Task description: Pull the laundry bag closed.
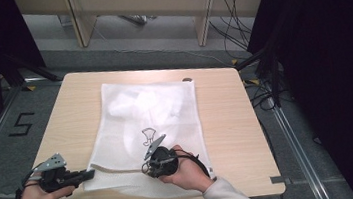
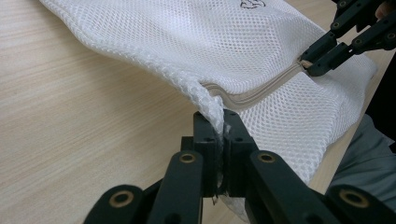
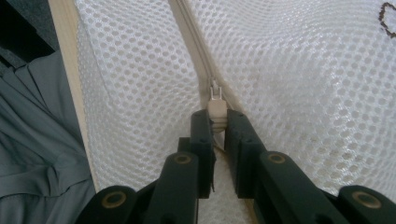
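Where the near edge of a light wooden table meets the person's lap, a white mesh laundry bag lies flat across the middle of the tabletop, with pale white contents showing faintly through its far half and a small dark printed mark near its centre. A beige zipper runs along the bag's near edge.

The left claw, held in the person's left hand at the near left of the table, is closed tight on the near left corner of the bag; in the left gripper view the mesh is bunched and pinched between the two black jaws and lifted slightly off the wood.

The right claw, held in the person's right hand, sits at the middle of the bag's near edge. In the right gripper view its jaws are nearly closed, clamped on the small beige zipper pull, with the zipper's track running away from it up the mesh. The left gripper view shows the same claw farther off, gripping the zipper line.

Grey trousers show below the table edge. Dark floor, cables and black stands surround the table.
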A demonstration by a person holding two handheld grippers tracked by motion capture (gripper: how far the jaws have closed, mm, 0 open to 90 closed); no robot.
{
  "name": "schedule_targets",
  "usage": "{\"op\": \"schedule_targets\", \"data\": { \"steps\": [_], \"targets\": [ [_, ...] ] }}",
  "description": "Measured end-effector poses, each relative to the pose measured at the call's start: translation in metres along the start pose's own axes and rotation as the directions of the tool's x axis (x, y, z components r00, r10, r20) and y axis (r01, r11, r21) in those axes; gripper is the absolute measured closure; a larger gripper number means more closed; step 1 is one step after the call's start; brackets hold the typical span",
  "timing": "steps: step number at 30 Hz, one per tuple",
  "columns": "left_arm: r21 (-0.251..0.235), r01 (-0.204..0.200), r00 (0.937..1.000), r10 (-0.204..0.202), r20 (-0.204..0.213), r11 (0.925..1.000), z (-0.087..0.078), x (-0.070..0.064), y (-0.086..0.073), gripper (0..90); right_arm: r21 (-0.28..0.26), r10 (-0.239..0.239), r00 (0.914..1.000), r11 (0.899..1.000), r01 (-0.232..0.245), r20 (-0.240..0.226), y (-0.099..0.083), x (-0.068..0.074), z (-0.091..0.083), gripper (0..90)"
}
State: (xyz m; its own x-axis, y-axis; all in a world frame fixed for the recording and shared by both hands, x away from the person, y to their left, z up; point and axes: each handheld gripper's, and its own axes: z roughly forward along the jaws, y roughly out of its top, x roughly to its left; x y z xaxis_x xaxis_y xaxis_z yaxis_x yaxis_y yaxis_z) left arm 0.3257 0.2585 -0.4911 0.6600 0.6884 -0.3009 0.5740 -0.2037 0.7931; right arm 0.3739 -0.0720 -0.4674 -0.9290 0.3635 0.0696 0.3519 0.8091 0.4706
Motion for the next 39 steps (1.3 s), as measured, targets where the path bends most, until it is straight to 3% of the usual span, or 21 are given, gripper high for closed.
{"op": "schedule_targets", "data": {
  "steps": [39],
  "targets": [
    [-0.002, -0.002, 1.0000, 0.002, 0.002, 1.0000, -0.0001, 0.0004, -0.0001, 85.6, 0.005, 0.023, 0.9997, 1.000, -0.023, 0.002, -0.0093, -0.0050, -0.0054, 82.5]
  ]
}}
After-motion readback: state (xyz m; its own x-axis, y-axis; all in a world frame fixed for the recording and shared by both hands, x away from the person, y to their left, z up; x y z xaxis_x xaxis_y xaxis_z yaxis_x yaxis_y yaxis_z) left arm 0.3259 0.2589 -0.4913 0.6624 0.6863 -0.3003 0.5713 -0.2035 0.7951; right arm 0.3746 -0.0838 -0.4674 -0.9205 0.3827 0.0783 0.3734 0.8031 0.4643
